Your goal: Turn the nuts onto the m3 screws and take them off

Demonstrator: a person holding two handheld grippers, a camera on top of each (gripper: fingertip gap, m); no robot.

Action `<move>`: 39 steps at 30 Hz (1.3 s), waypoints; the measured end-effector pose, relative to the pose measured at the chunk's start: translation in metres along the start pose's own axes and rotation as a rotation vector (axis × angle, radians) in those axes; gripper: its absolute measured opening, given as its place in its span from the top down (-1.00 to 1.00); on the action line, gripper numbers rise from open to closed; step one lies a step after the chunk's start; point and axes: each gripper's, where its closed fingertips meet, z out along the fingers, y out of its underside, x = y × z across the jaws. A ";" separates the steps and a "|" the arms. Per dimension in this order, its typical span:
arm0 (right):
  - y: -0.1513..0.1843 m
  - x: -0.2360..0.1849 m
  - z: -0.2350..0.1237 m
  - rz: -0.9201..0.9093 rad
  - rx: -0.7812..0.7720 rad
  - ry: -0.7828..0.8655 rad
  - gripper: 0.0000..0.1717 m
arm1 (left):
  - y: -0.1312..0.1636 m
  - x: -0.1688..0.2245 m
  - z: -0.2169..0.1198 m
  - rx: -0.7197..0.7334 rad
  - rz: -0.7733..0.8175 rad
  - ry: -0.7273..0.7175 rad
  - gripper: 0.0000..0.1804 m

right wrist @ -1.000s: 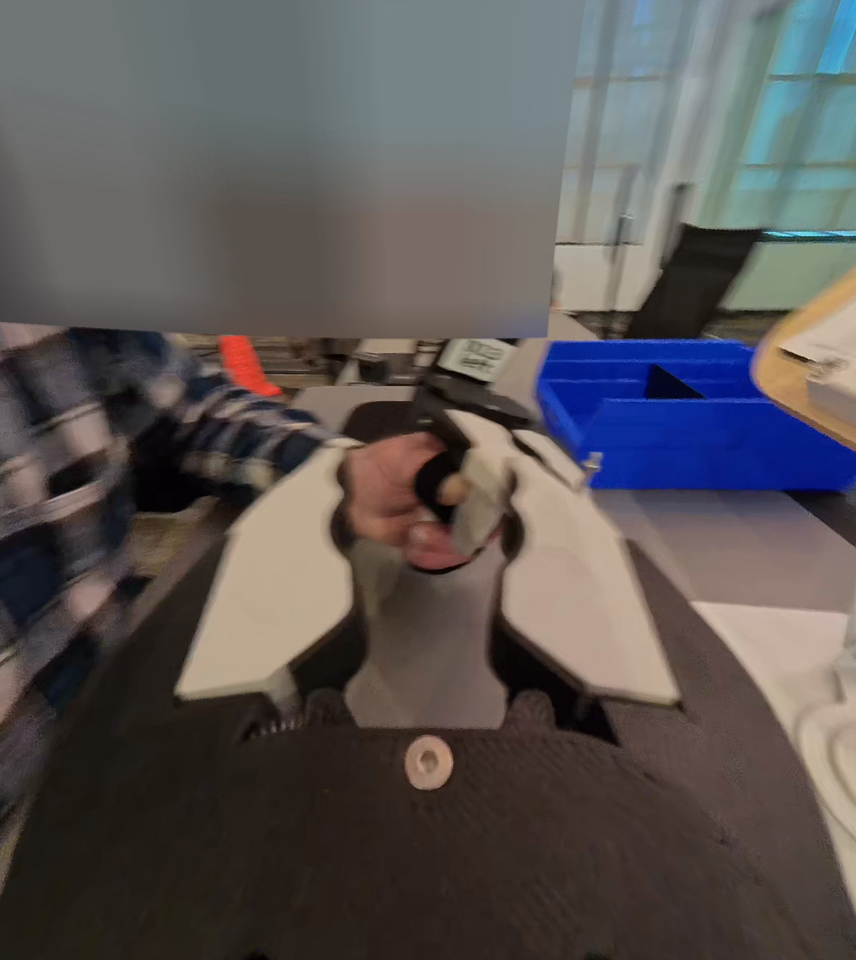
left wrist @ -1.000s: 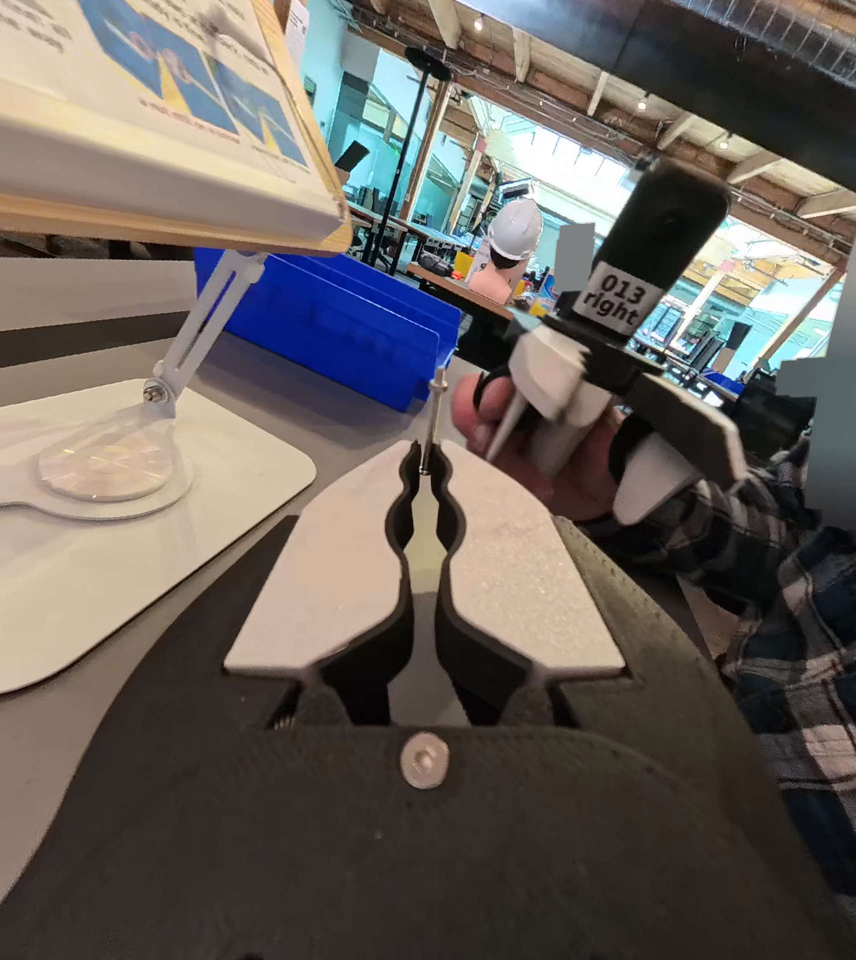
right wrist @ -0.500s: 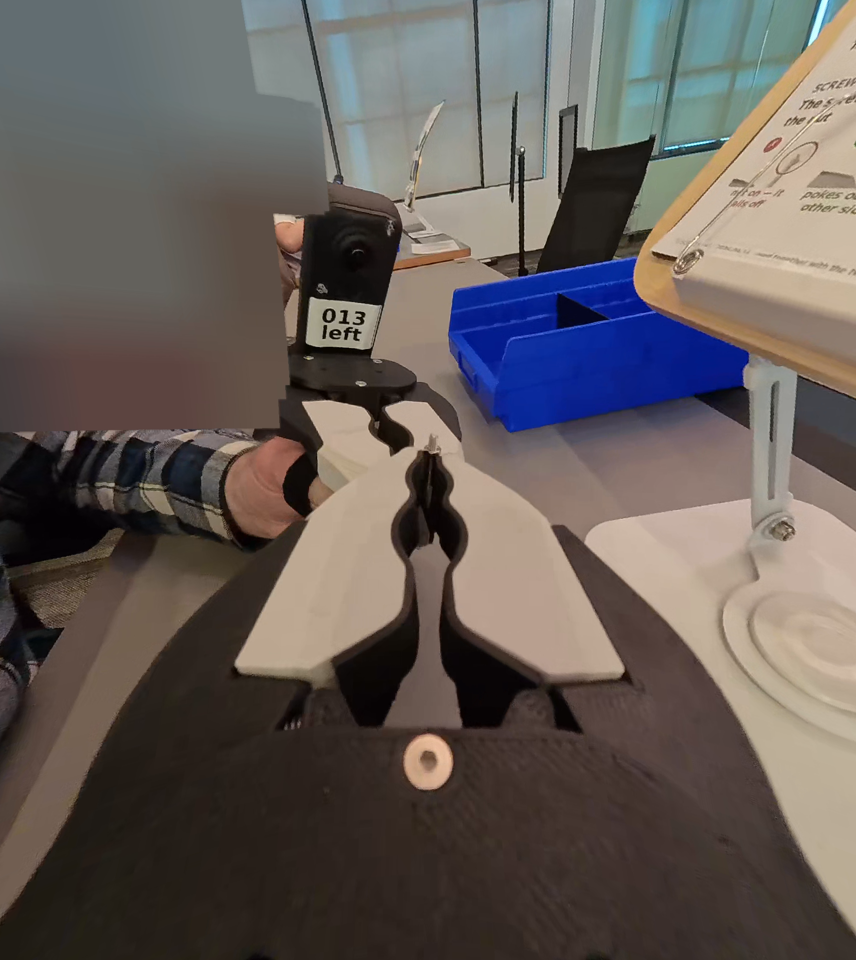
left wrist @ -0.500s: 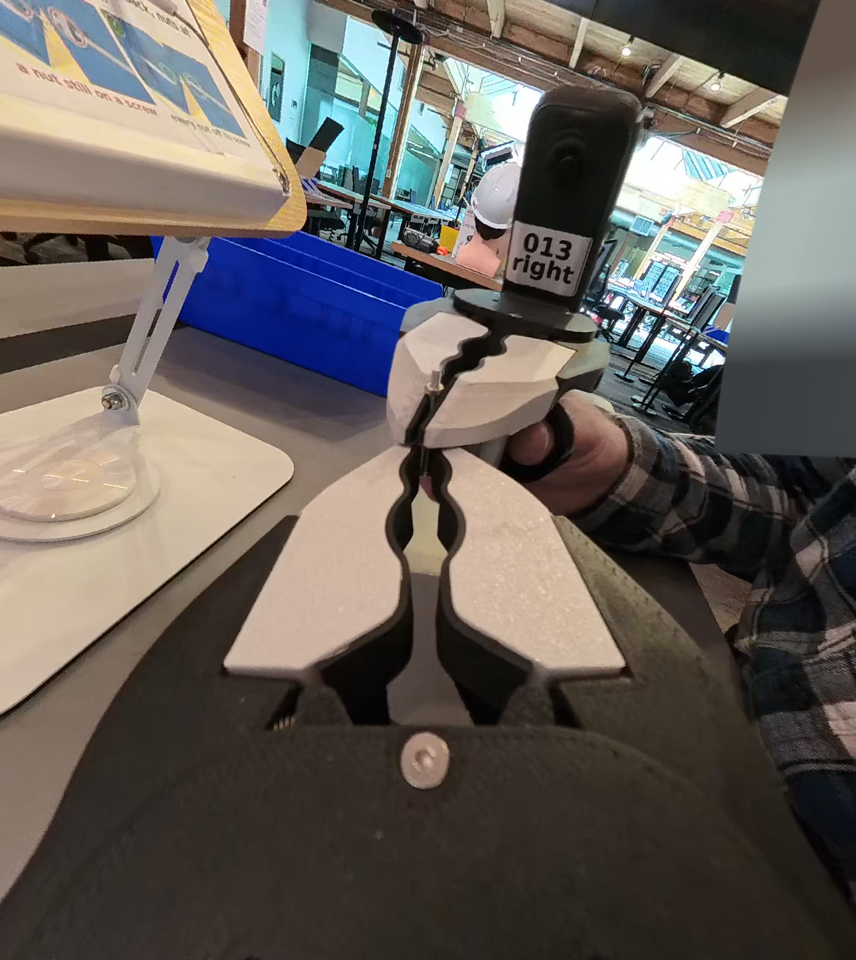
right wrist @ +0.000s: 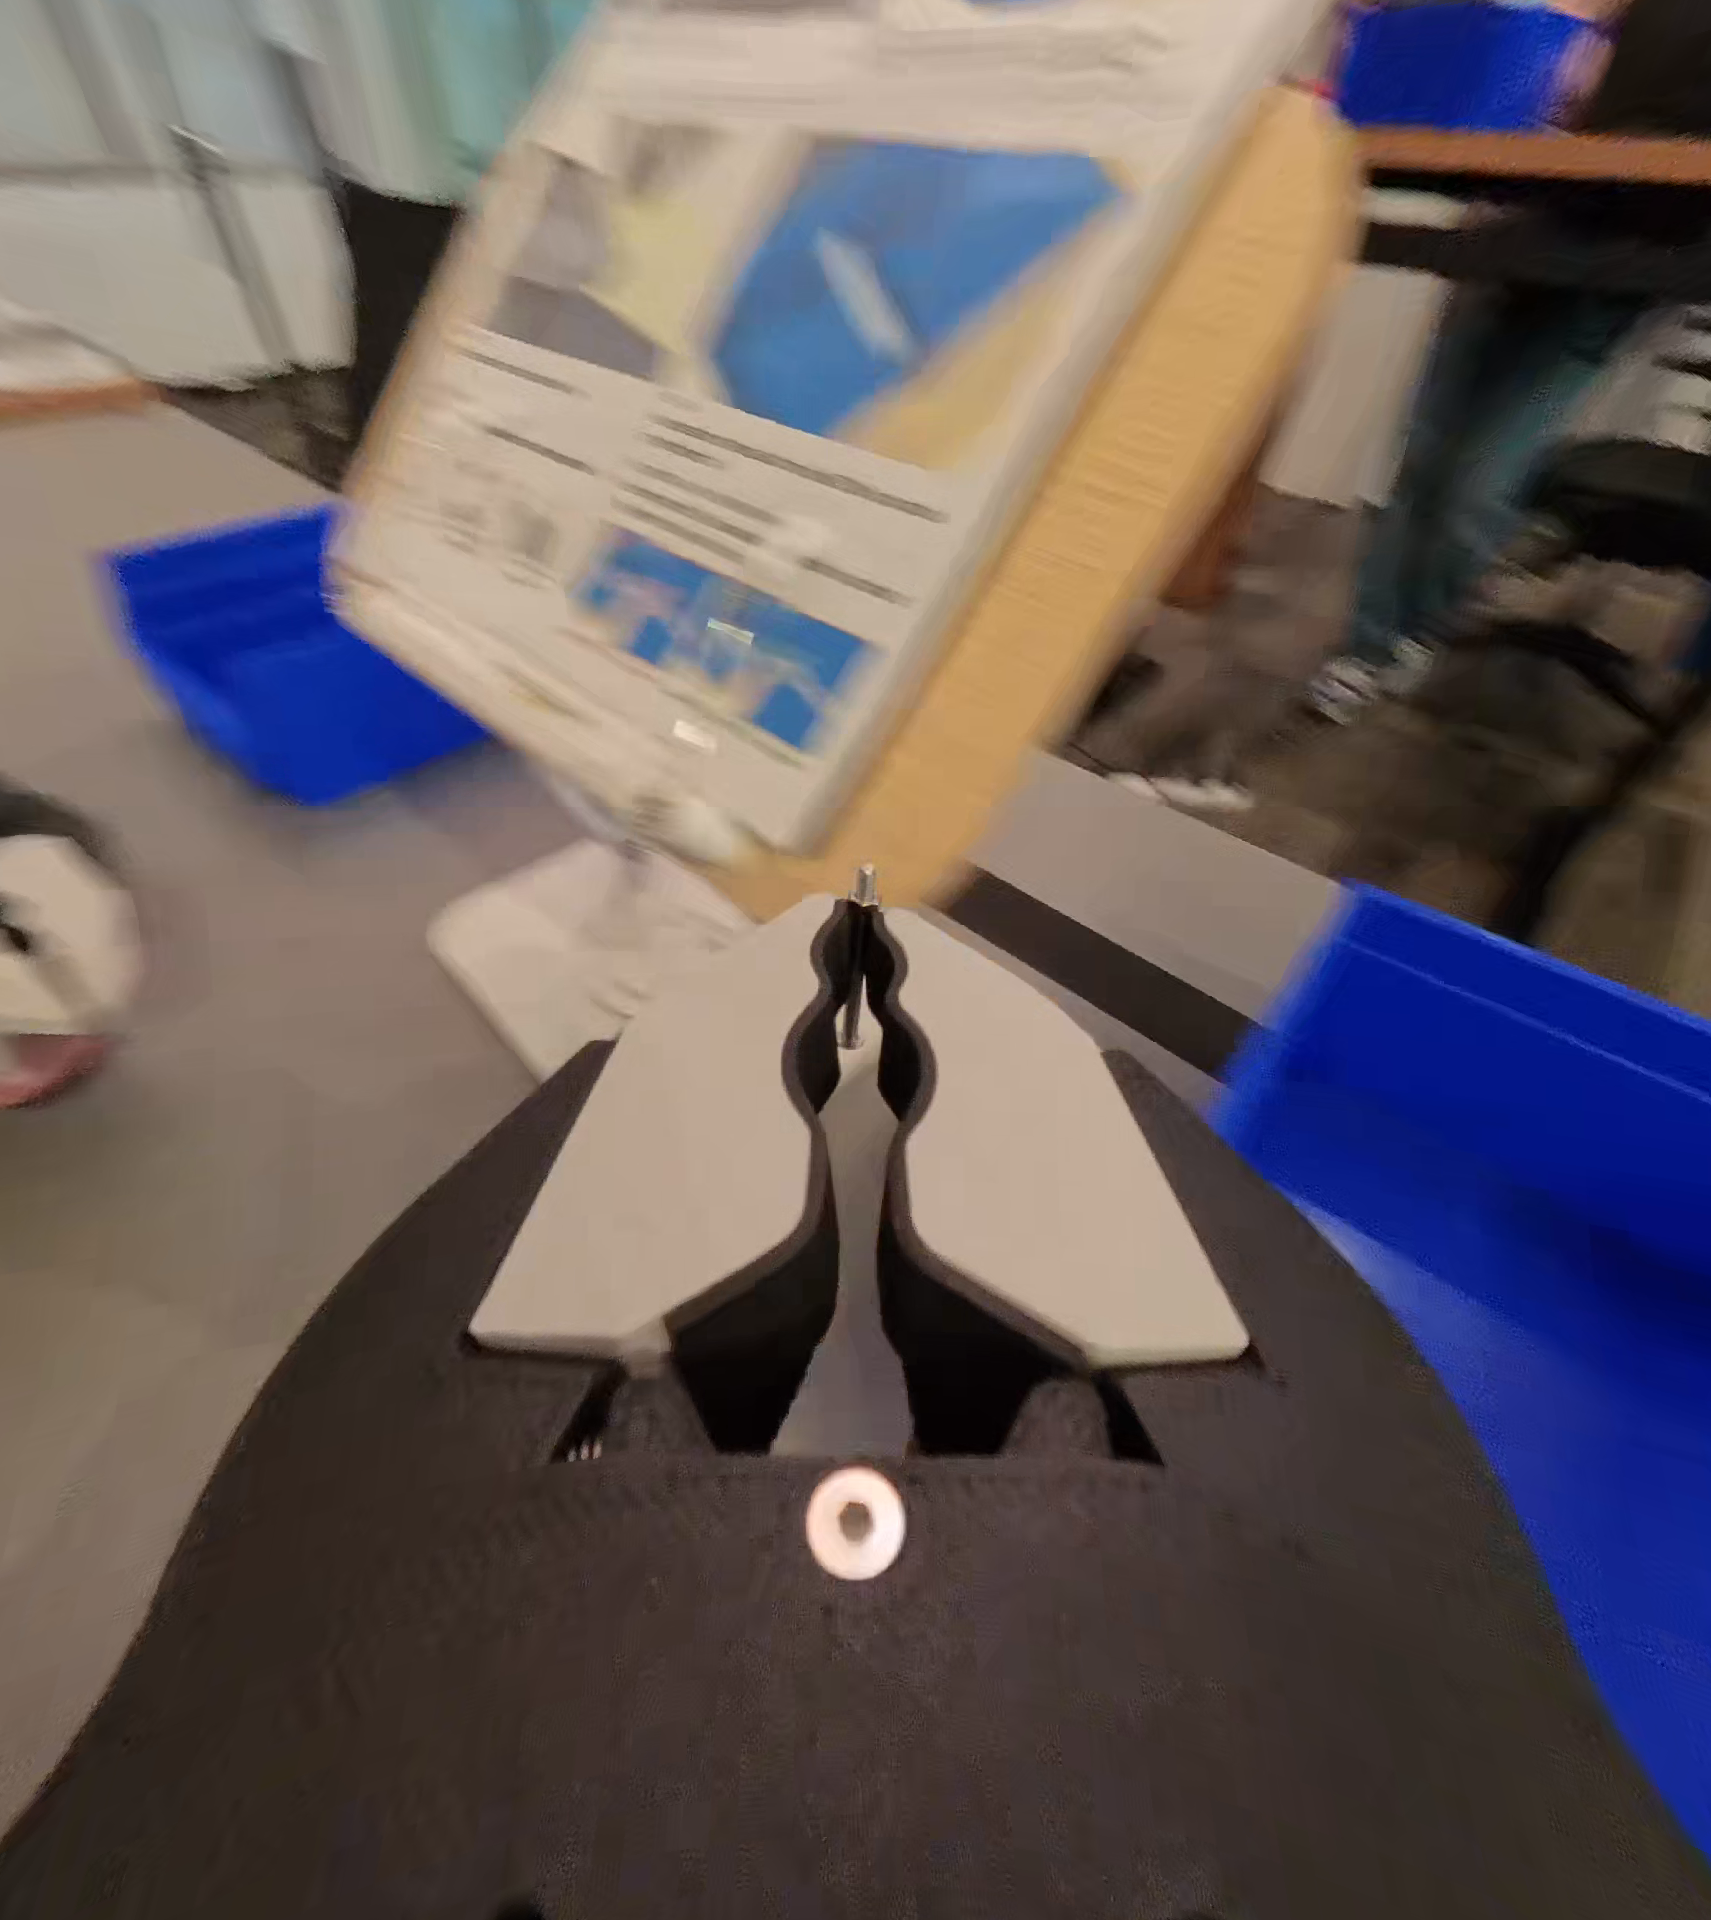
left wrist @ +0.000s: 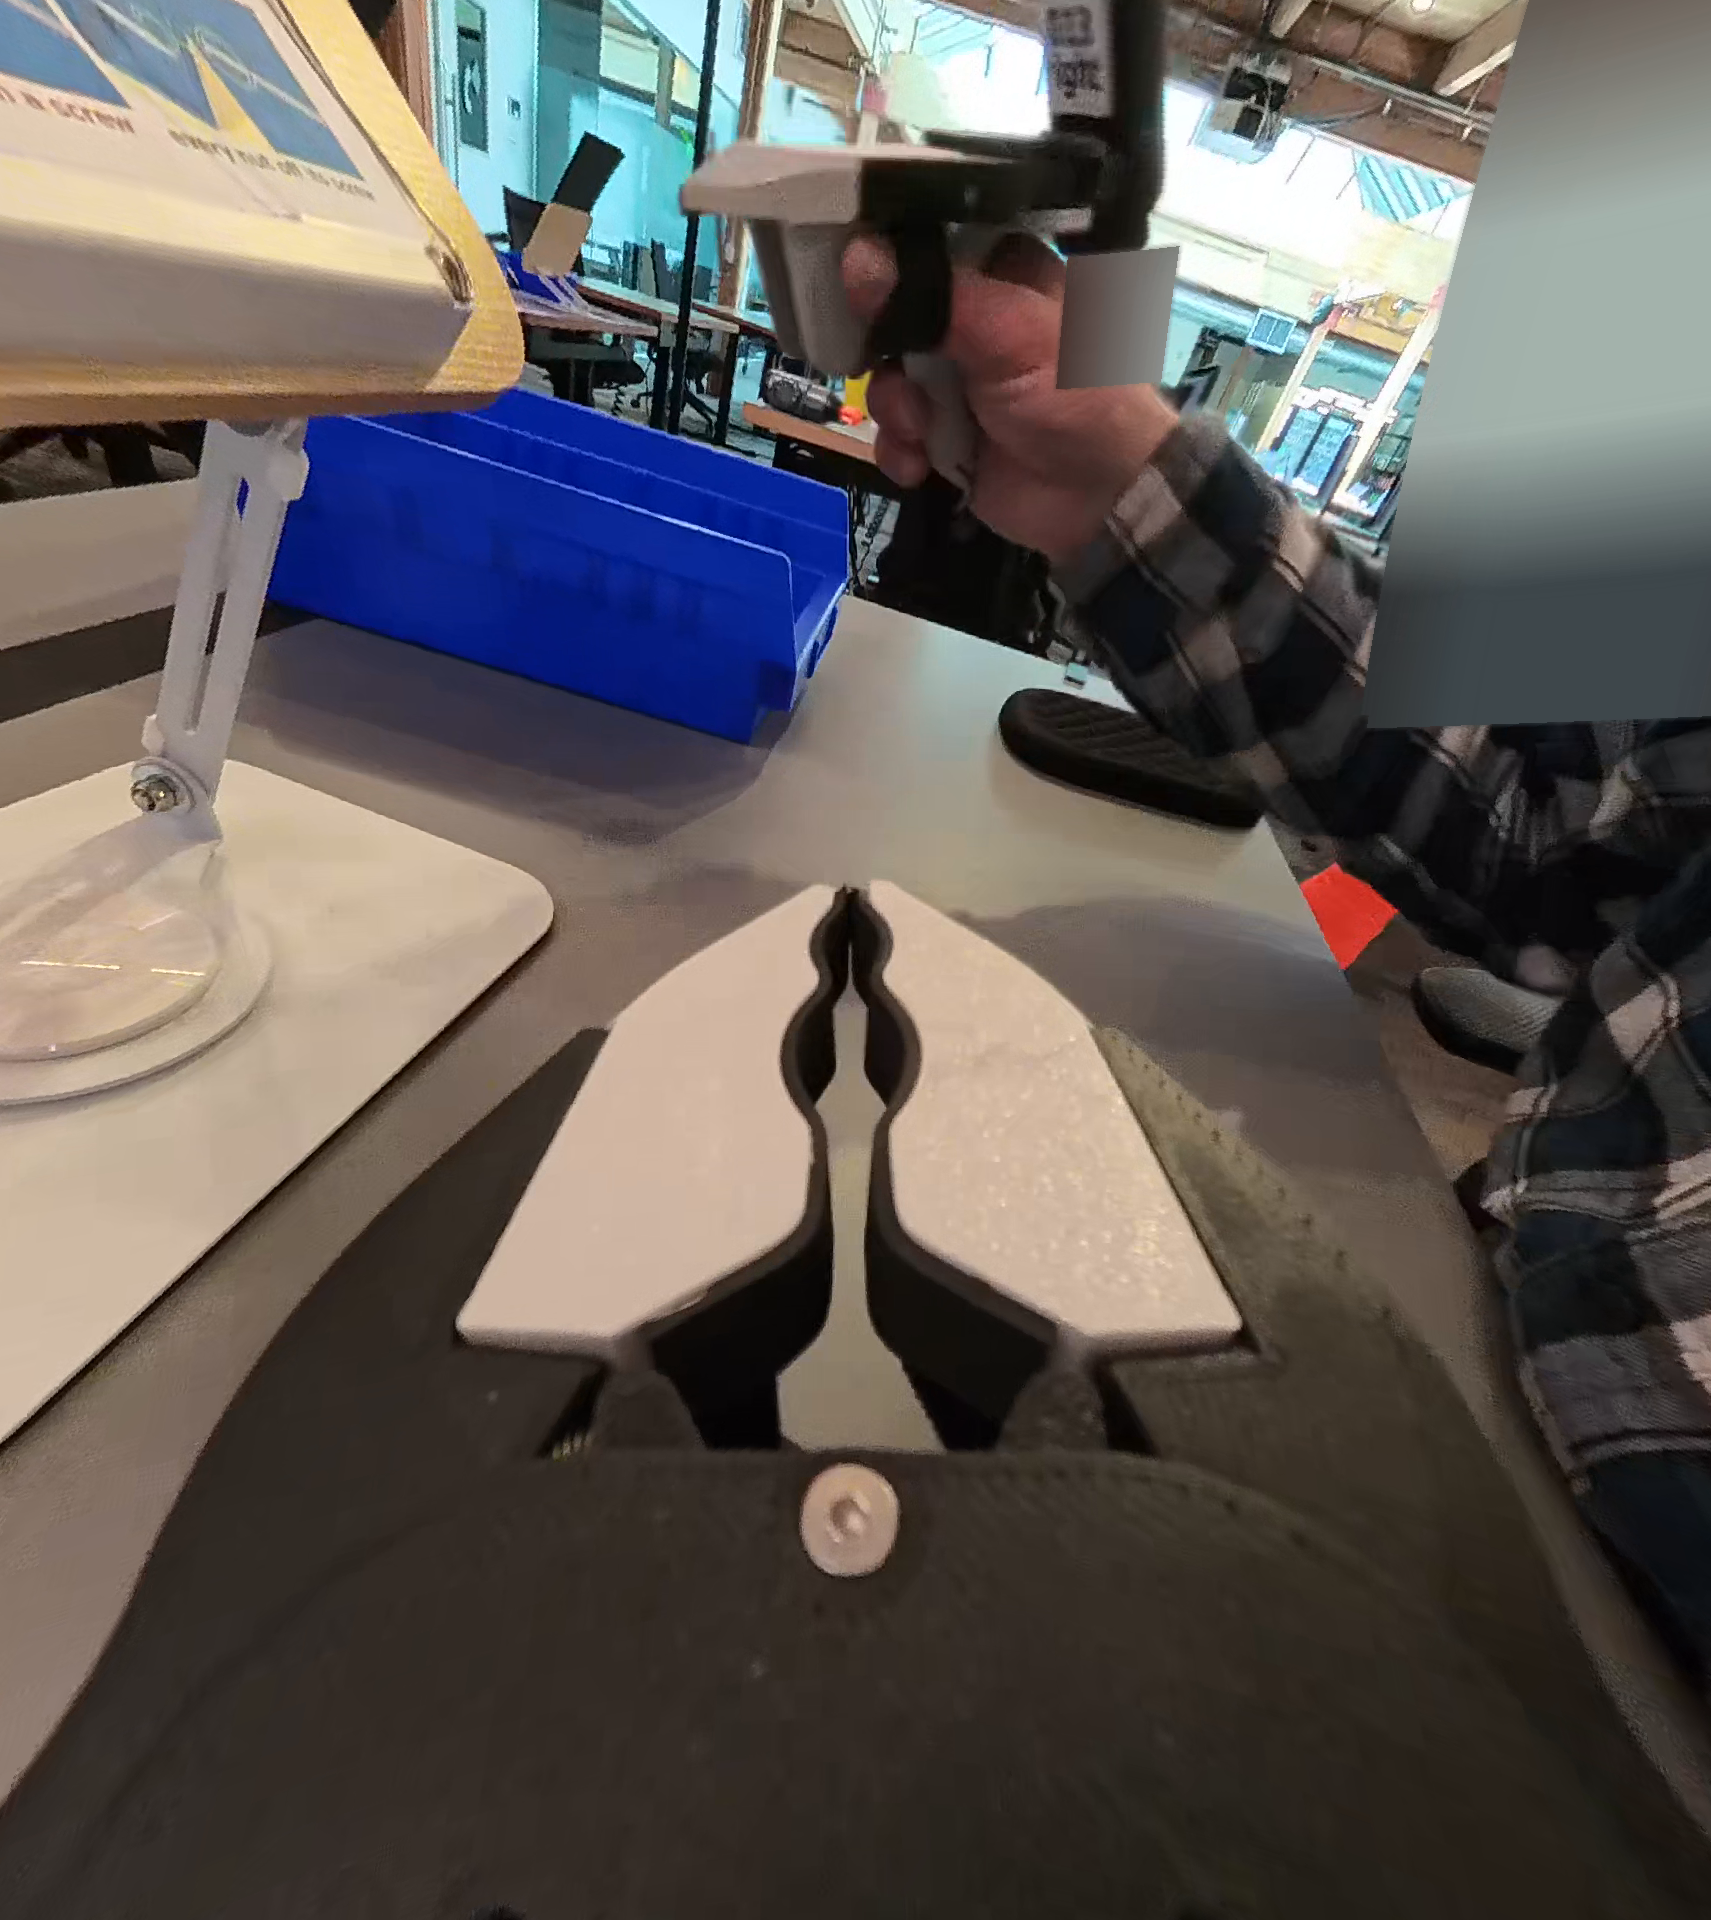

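The right gripper (right wrist: 856, 914) is clenched on a thin metal screw (right wrist: 857, 961), whose tip pokes out past its fingertips. The left gripper (left wrist: 849, 902) is closed on nothing, low over the grey table (left wrist: 934, 748). A blue bin (right wrist: 1557, 1195) lies just right of the screw-holding tongs.

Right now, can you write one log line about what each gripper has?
left gripper: shut, nothing held | right gripper: shut on metal screw | nearby: blue bin
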 end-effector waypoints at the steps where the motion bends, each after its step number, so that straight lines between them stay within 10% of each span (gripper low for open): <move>1: 0.013 0.030 -0.002 0.016 -0.062 0.062 0.97 | 0.002 -0.001 0.001 -0.007 0.005 -0.004 1.00; 10: 0.166 0.160 0.013 0.198 -0.662 0.255 0.96 | 0.010 -0.007 0.004 -0.029 0.004 -0.022 1.00; 17: 0.212 0.179 0.015 0.280 -0.851 0.280 0.85 | 0.014 -0.007 0.006 -0.040 -0.006 -0.010 1.00; 20: 0.201 0.185 0.014 0.238 -0.818 0.327 0.54 | 0.014 -0.007 0.006 -0.039 -0.007 -0.009 1.00; 29: 0.085 0.089 -0.003 -0.050 -0.434 0.284 0.94 | -0.010 -0.012 -0.013 -0.031 0.144 -0.107 0.96; 39: 0.043 -0.102 0.021 -0.228 -0.096 -0.062 1.00 | -0.085 -0.123 -0.189 -0.271 0.362 -0.807 0.77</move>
